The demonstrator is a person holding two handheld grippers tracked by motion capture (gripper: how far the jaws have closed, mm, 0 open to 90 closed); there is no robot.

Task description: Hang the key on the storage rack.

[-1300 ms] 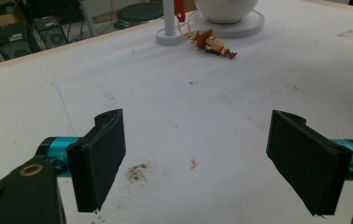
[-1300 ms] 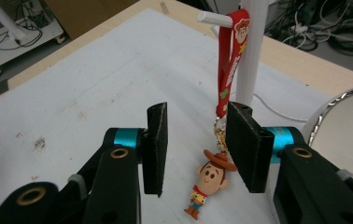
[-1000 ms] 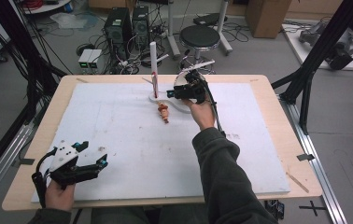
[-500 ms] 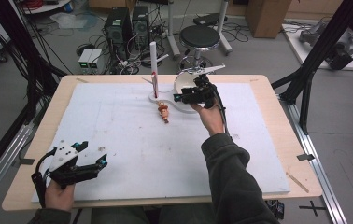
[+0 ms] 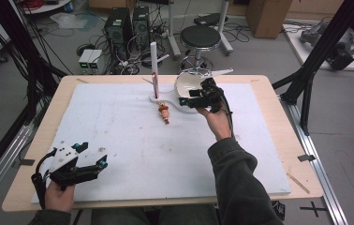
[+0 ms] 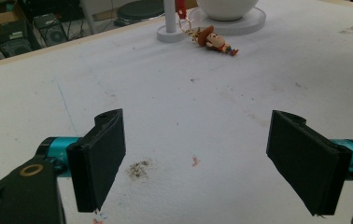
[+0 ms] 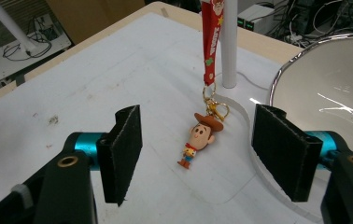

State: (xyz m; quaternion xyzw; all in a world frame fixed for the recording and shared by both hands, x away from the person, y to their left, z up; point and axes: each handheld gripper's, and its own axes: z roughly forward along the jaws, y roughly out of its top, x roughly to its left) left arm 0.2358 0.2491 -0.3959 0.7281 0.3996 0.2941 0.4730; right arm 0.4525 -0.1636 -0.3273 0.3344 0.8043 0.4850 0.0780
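— Tools first: how do they stand?
— Left tool (image 5: 101, 163) sits low at the near left corner of the surface (image 5: 119, 140), jaws spread wide, nothing between them. Right tool (image 5: 183, 101) is up at the far side, also spread wide and empty, hovering beside the white bowl (image 5: 189, 82).
— And the little cowboy figure (image 7: 197, 139)?
— Lying flat on the white sheet, between the right tool's two jaws as its own camera sees it, though not touched by either. A gold clasp (image 7: 214, 109) links its hat to a red strap (image 7: 209, 42) that hangs beside a white post (image 7: 229, 42).
— Where is the post?
— Upright on a flat white base (image 5: 168, 100) which also carries the bowl, at the far middle of the surface
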